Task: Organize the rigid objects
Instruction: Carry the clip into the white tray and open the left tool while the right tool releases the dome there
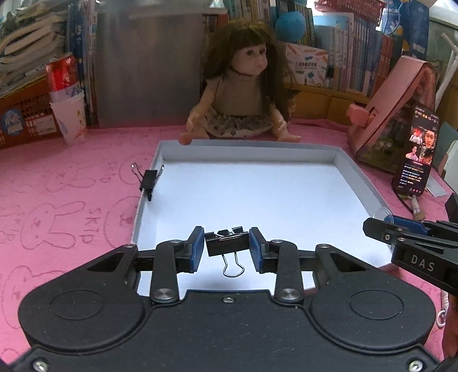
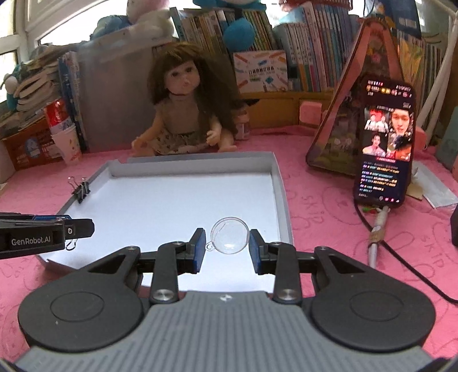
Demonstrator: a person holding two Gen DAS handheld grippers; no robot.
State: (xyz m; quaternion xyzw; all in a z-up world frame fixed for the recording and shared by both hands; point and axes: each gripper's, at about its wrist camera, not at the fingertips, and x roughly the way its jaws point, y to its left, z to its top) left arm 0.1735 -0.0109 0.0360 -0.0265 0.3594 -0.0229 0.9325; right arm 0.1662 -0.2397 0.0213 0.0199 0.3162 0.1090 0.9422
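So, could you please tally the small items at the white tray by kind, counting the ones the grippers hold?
Black binder clips: 2 – one in the left gripper as held clip, one clipped on the tray rim
Clear plastic domes: 1 – in the right gripper, dome
Total: 3

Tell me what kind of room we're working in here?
Probably a child's room or home study: a doll sits on a pink bunny-print mat, with packed bookshelves and plush toys behind.
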